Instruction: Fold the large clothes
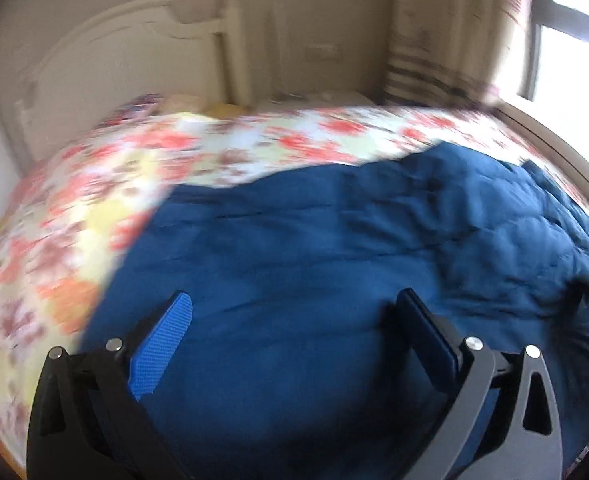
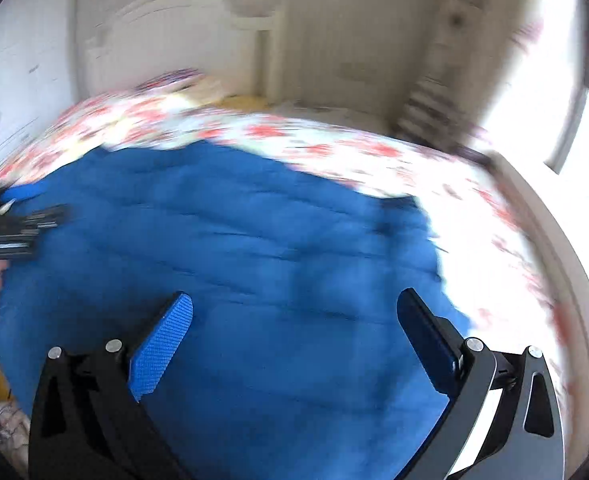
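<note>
Left fingers (image 1: 294, 334): spread wide with nothing between them, hovering over the blue garment (image 1: 334, 248).
Right fingers (image 2: 294, 334): likewise spread and empty, above the same blue garment (image 2: 222, 248).
Garment: a large, padded-looking blue piece lying spread on the bed, its near part under both grippers; both views are blurred, so seams and edges are hard to read.
Step, as I judge it: reaching for a hold. Best to find a true edge or corner on each side of the garment, pinch only the top layer, and lift evenly so the fold lands straight.
Bed: a floral cover (image 1: 94, 184) shows beyond and beside the garment.
Room: white headboard (image 1: 106, 52) beyond the garment; bright window (image 1: 570, 56) to its right.
</note>
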The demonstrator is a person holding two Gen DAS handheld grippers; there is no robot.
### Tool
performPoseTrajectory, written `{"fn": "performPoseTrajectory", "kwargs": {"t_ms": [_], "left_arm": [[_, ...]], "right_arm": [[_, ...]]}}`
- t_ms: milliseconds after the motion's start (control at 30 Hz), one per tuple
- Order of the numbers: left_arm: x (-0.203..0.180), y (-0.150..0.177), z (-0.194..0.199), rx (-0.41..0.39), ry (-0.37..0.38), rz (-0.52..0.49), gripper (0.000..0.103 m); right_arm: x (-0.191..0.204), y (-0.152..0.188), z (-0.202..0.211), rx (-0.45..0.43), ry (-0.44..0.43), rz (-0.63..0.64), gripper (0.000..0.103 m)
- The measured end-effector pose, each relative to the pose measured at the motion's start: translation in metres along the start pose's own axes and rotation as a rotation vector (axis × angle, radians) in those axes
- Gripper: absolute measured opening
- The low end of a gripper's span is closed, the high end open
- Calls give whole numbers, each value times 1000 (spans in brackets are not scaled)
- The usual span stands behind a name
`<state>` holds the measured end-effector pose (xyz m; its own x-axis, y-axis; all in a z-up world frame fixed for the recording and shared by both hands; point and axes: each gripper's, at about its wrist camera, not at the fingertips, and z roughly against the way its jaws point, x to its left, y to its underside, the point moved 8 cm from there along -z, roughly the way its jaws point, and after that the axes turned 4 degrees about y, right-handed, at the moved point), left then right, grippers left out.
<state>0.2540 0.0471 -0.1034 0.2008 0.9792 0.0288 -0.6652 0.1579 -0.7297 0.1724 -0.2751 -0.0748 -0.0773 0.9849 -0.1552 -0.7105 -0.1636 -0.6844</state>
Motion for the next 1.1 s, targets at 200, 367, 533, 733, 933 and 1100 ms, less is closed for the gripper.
{"fn": "performPoseTrajectory", "kwargs": {"t_ms": [200,367,533,733,933,1100], "left_arm": [[57,26,4,-13,-15,134,101],[51,21,12,-5,-102,101,100],[0,18,67,-97,41,58,101],[-83,64,42,-38,25,-227,101],[-69,62,46,-16,84,-180,101],[-1,61,81,-96,-14,-9,101]], "right_arm": [[-45,29,-26,76,-90,-198,99],[-34,18,-1,20,24,-98,98],[39,21,56,-86,-160,93,98],[90,54,24,-57,-136,262,99],[72,44,35,-33,-137,240,98],[7,48,41,-44,-29,112,98]]}}
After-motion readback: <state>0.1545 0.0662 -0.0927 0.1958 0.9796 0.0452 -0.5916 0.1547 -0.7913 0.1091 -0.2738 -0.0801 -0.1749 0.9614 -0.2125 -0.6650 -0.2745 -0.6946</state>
